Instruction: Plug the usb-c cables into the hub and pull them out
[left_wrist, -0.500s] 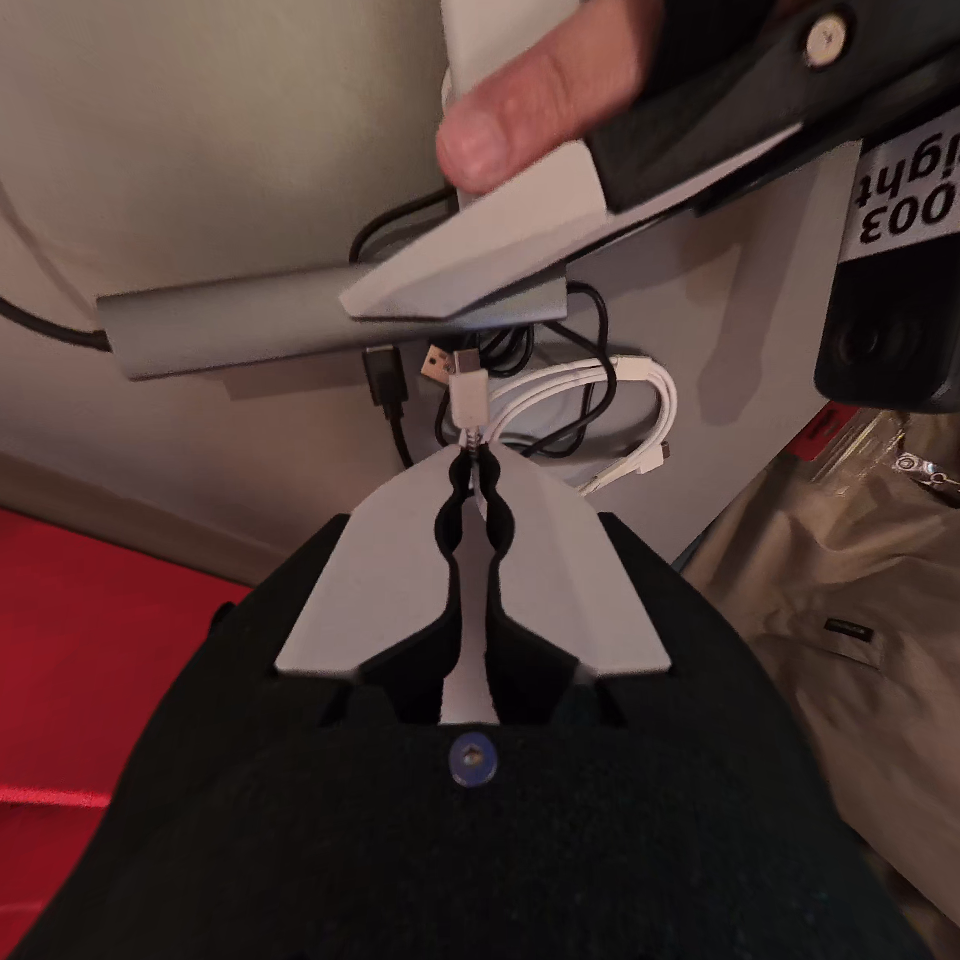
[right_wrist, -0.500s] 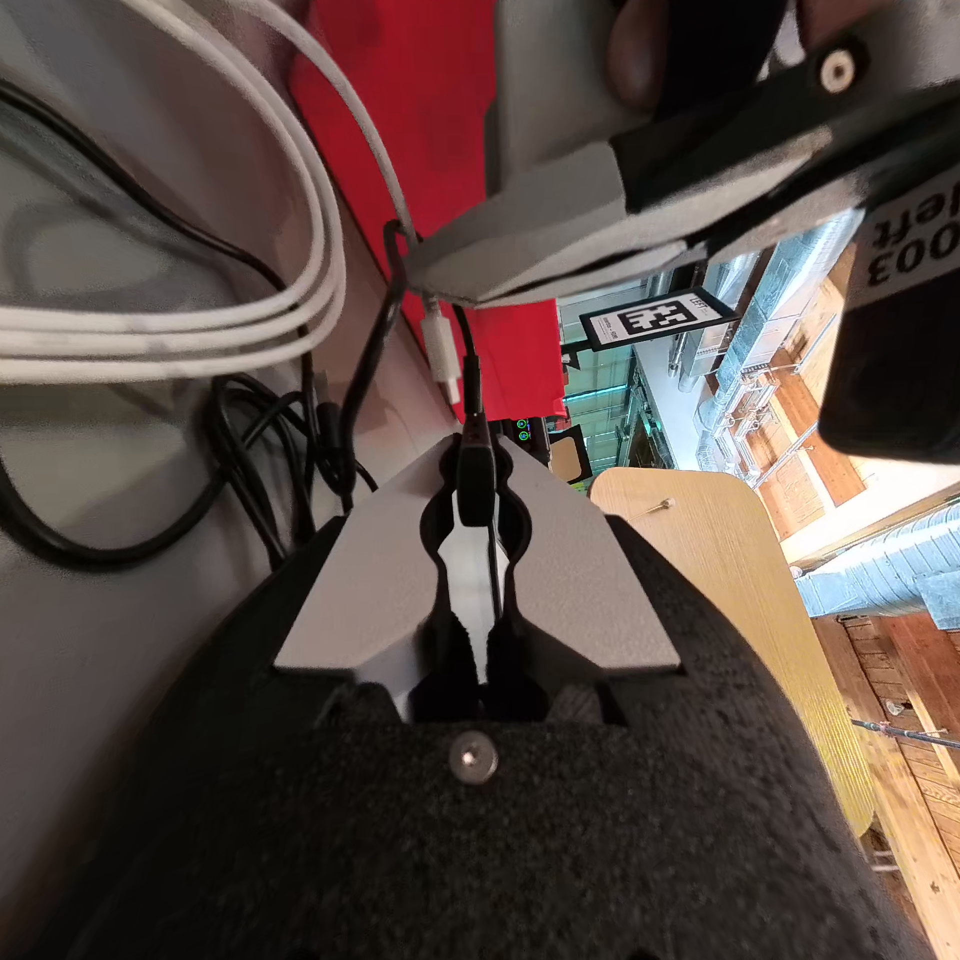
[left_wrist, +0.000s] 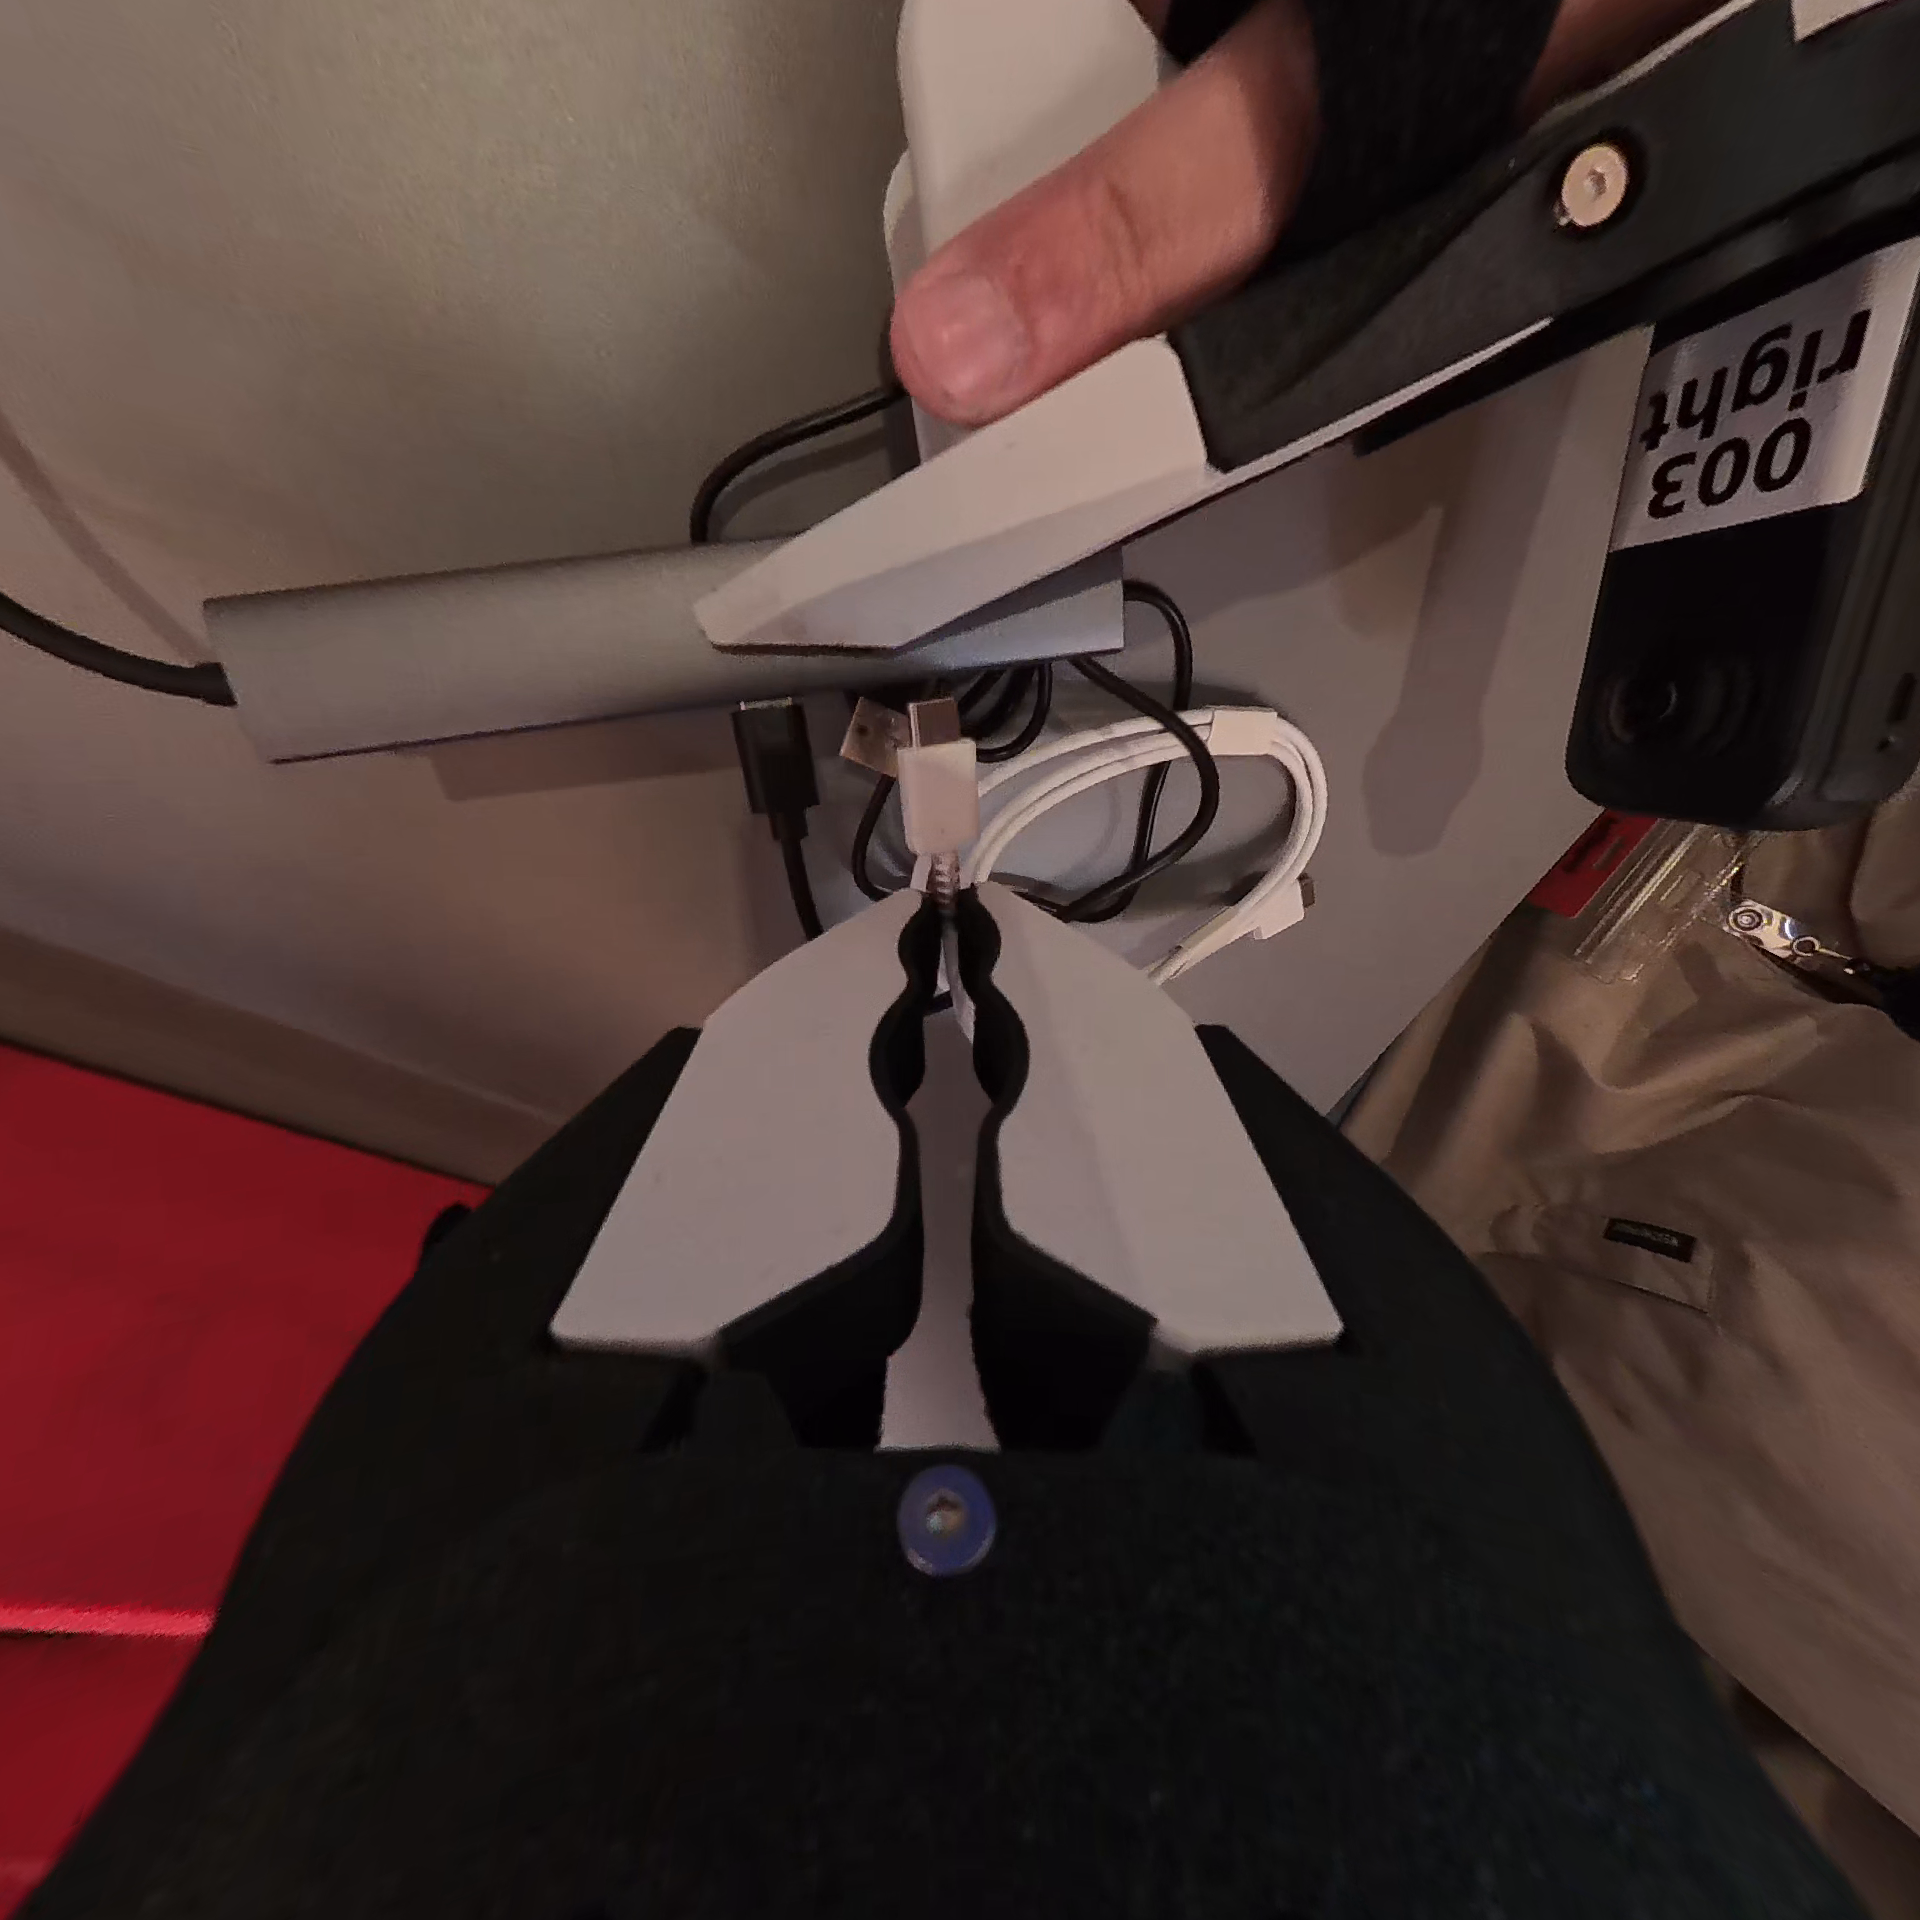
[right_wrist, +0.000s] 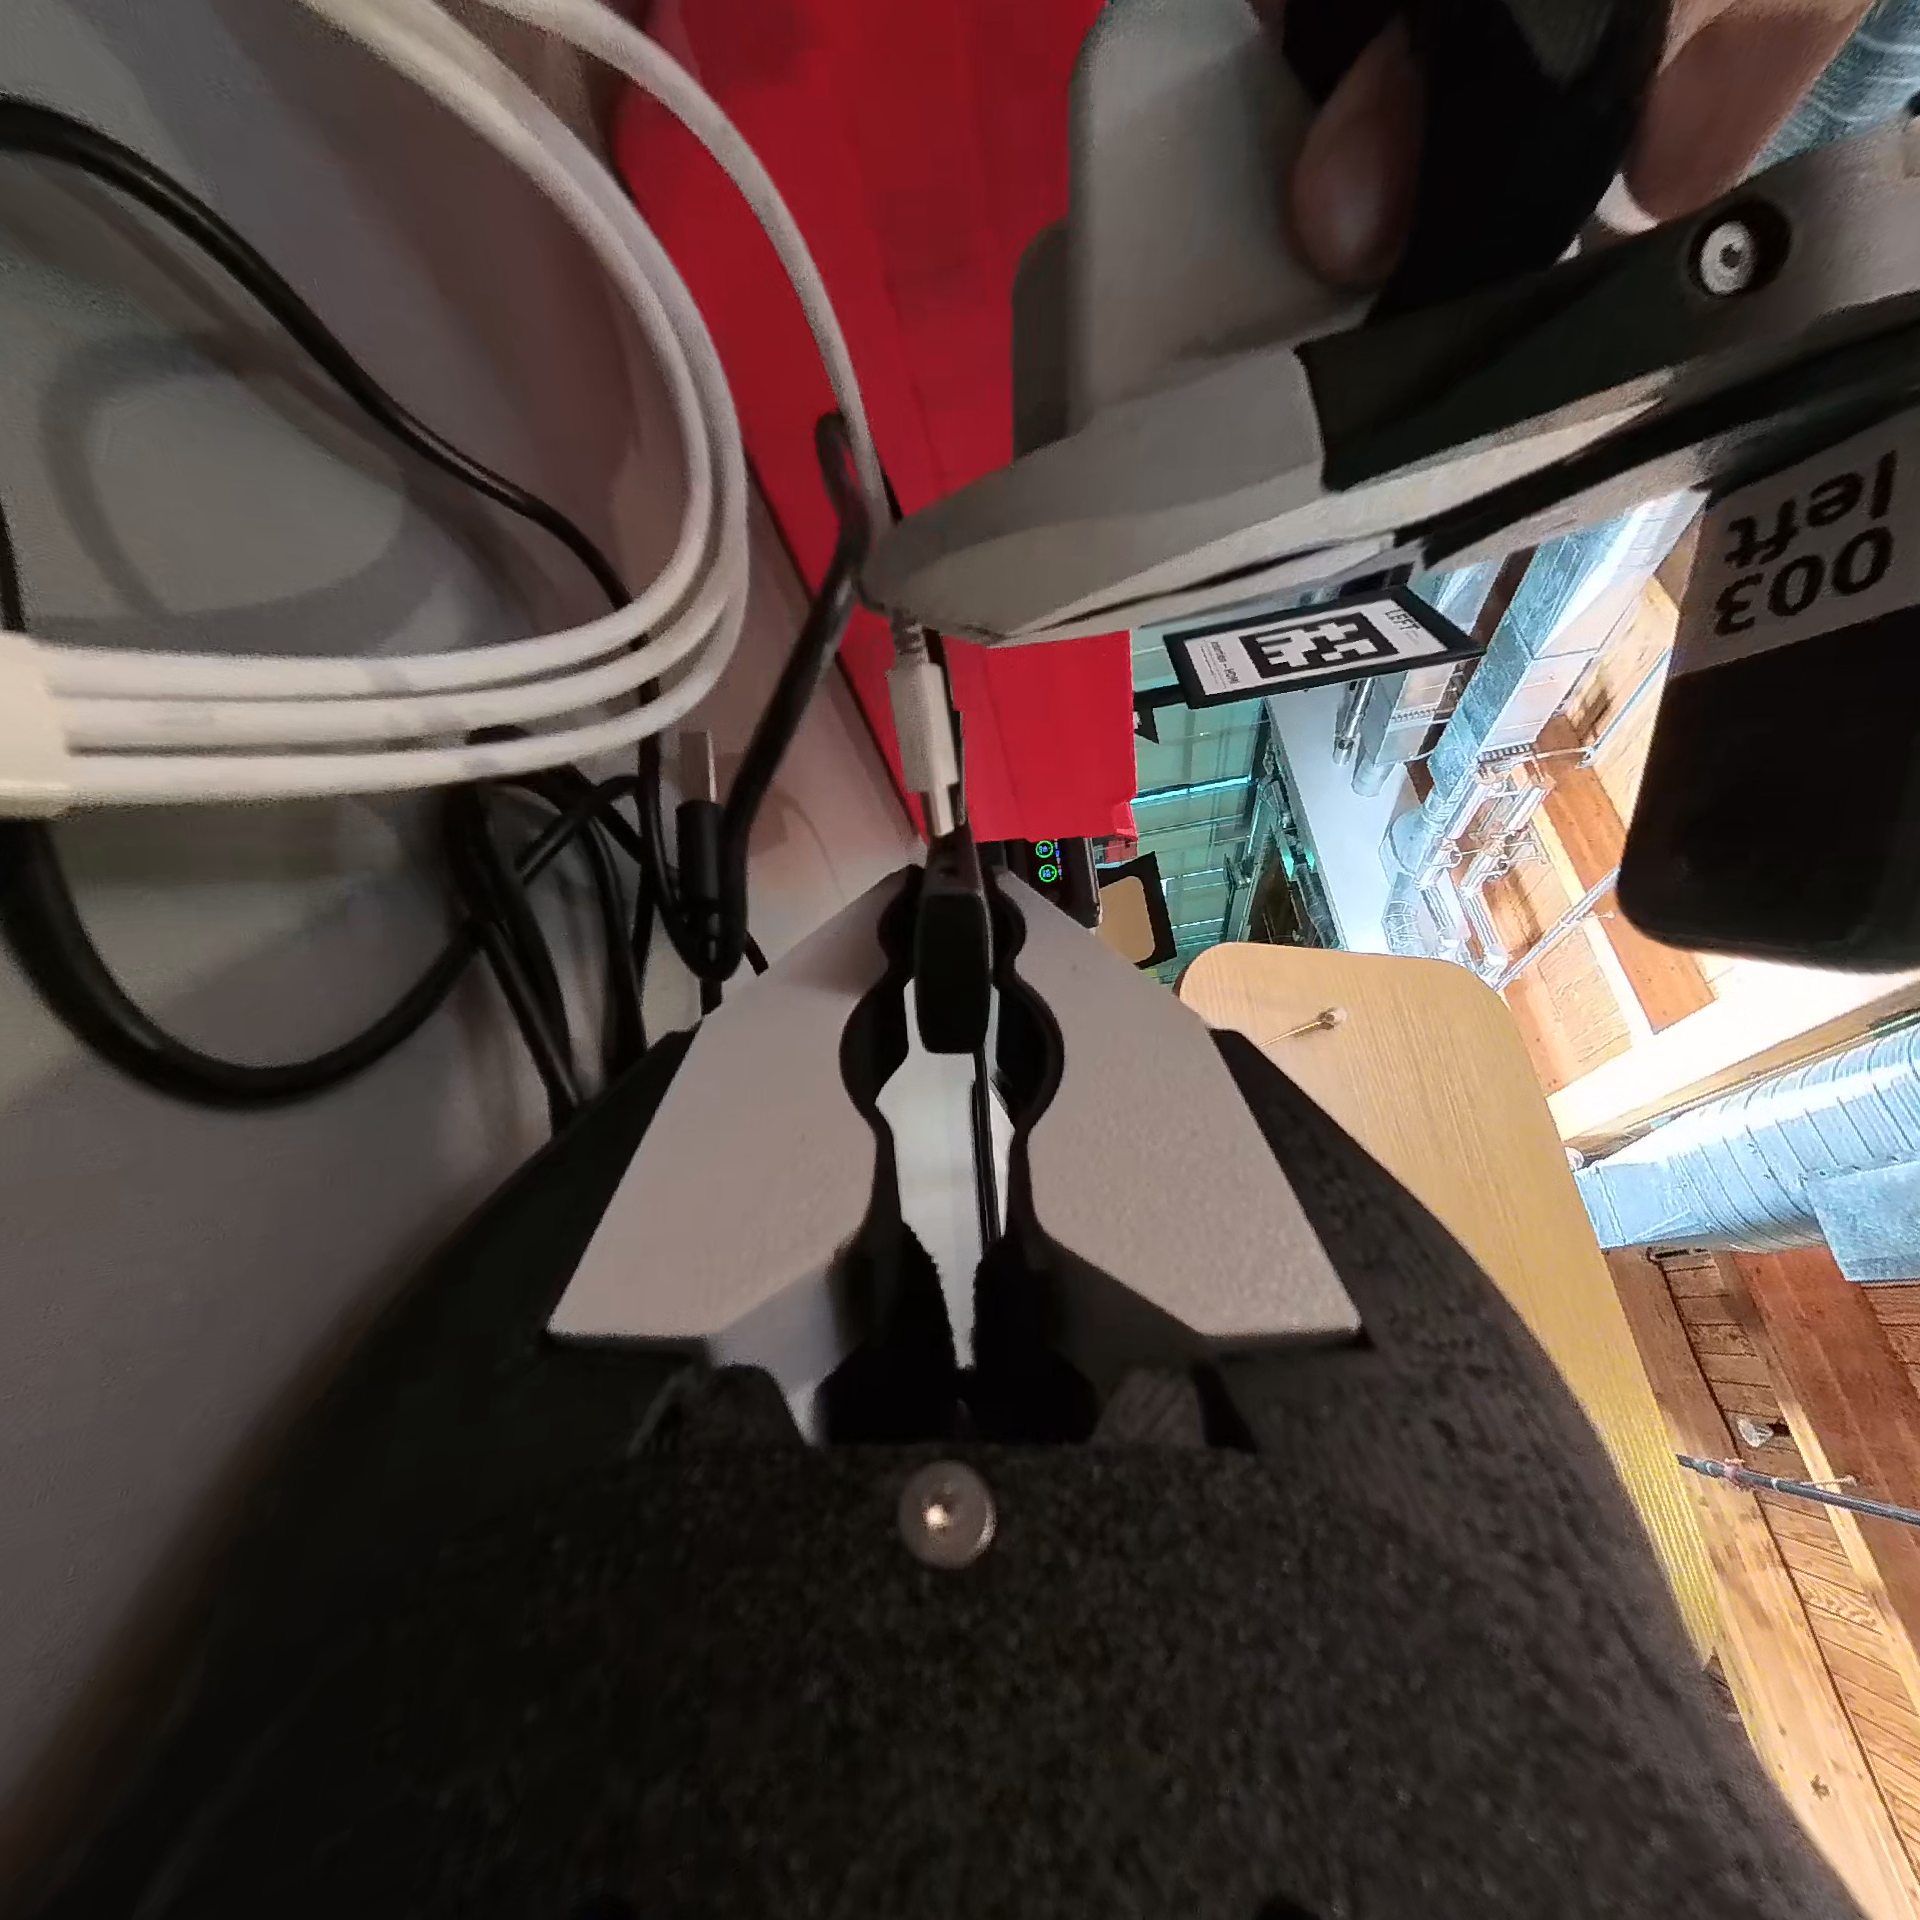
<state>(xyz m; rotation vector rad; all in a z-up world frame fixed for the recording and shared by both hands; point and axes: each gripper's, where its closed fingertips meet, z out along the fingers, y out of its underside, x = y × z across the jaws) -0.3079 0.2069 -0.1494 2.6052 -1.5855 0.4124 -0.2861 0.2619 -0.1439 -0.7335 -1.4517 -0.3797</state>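
1. the left gripper (left_wrist: 948, 914) was seen almost fully closed, with its jaws pinched on the thin cord just behind the white plug (left_wrist: 940, 800).
2. the white plug was held pointing up at the long grey hub (left_wrist: 468, 655). its metal tip was seen just below the hub's lower edge, and it could not be told if the tip was inside a hole.
3. a black plug (left_wrist: 774, 758) was seen beside the white plug, to its left, right under the hub's edge with its cord hanging down.
4. the hub was held near its right end by the right gripper (left_wrist: 831, 623), and a finger (left_wrist: 1060, 281) was laid on top of that gripper.
5. in the right wrist view, the right gripper (right_wrist: 951, 914) was seen nearly closed on the thin dark edge of the hub (right_wrist: 951, 977).
6. the white plug (right_wrist: 920, 727) was seen there too, hanging from the tips of the left gripper (right_wrist: 914, 592) and pointing at the hub's edge.
7. a bunch of white cables (right_wrist: 416, 707) and some black cables (right_wrist: 260, 1070) were left lying on the grey table (right_wrist: 208, 1299) near the hub.
8. a red floor (left_wrist: 208, 1351) was seen below the table.
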